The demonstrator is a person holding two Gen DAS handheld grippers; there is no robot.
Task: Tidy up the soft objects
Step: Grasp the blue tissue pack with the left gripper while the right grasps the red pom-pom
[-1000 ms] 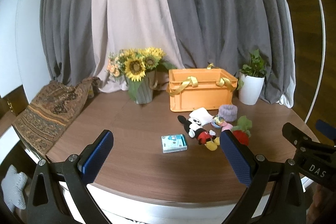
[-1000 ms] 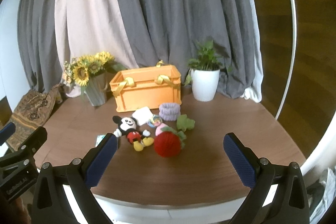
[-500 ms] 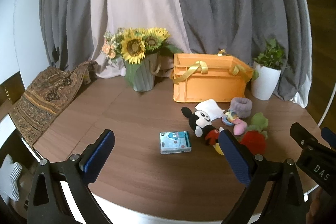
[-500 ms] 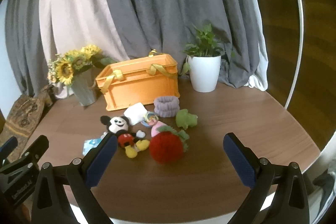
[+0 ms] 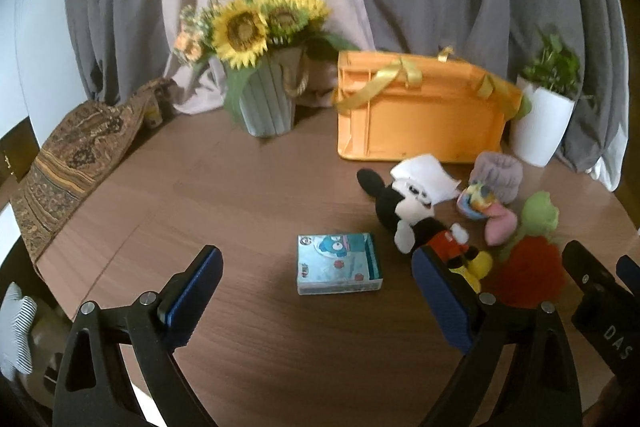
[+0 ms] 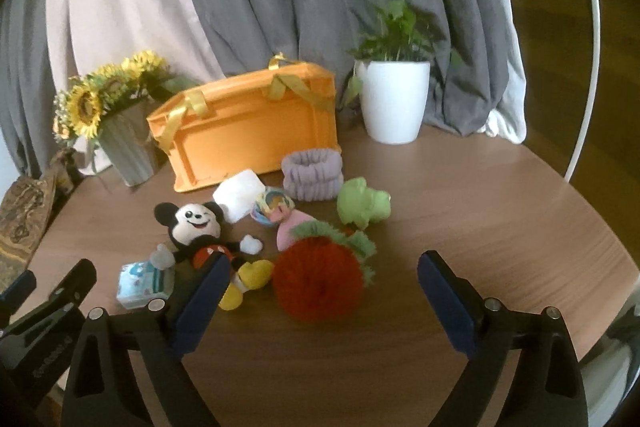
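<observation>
An orange crate (image 5: 420, 115) (image 6: 248, 131) with yellow ribbon handles stands at the back of the round table. In front of it lie a Mickey plush (image 5: 416, 219) (image 6: 200, 227), a white cloth (image 6: 240, 197), a purple scrunchie roll (image 6: 313, 175), a green plush (image 6: 362, 203), a pink piece (image 6: 290, 229), a small multicoloured toy (image 6: 272, 205) and a red fuzzy ball (image 6: 318, 281). A blue tissue pack (image 5: 338, 263) (image 6: 142, 279) lies left of Mickey. My left gripper (image 5: 316, 297) is open above the pack. My right gripper (image 6: 322, 305) is open just before the red ball.
A sunflower vase (image 5: 264, 99) stands at the back left, a white plant pot (image 6: 394, 103) at the back right. A patterned cloth (image 5: 68, 155) drapes over the table's left edge. Grey and beige curtains hang behind. The table edge curves close below both grippers.
Both grippers have moved forward and lower towards the toys. The tissue pack and the red ball now sit closer between the open fingers. Nothing on the table has moved.
</observation>
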